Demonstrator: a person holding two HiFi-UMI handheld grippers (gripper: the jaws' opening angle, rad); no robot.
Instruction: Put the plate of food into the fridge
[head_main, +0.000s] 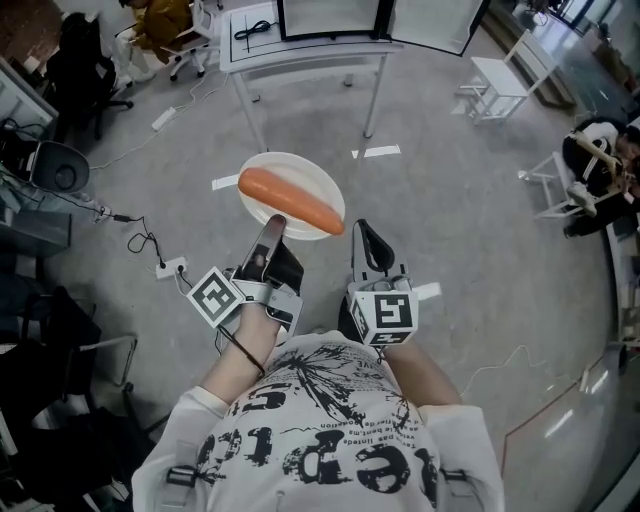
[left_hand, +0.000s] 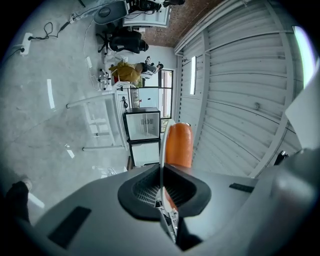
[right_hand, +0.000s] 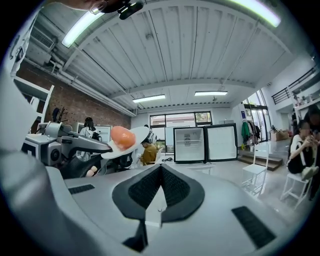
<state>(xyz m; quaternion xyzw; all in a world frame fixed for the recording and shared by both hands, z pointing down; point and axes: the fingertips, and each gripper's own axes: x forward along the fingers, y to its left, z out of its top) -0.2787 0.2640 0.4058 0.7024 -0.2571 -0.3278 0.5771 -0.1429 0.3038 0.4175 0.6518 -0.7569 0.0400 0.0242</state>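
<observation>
A white plate (head_main: 300, 170) carrying an orange sausage (head_main: 290, 200) is held level above the floor. My left gripper (head_main: 272, 228) is shut on the plate's near rim. In the left gripper view the plate's edge (left_hand: 161, 145) runs between the jaws, with the sausage (left_hand: 178, 145) beyond. My right gripper (head_main: 362, 232) is beside it on the right, shut and holding nothing. The right gripper view shows its jaws (right_hand: 160, 167) closed together, the plate (right_hand: 131, 142) to the left, and the small fridge (right_hand: 188, 144) ahead with its door (right_hand: 221, 142) swung open.
The fridge sits on a white table (head_main: 300, 55) straight ahead. White stools (head_main: 498, 85) stand at the right, and a seated person (head_main: 600, 160) is further right. Cables and a power strip (head_main: 170, 268) lie on the floor at the left.
</observation>
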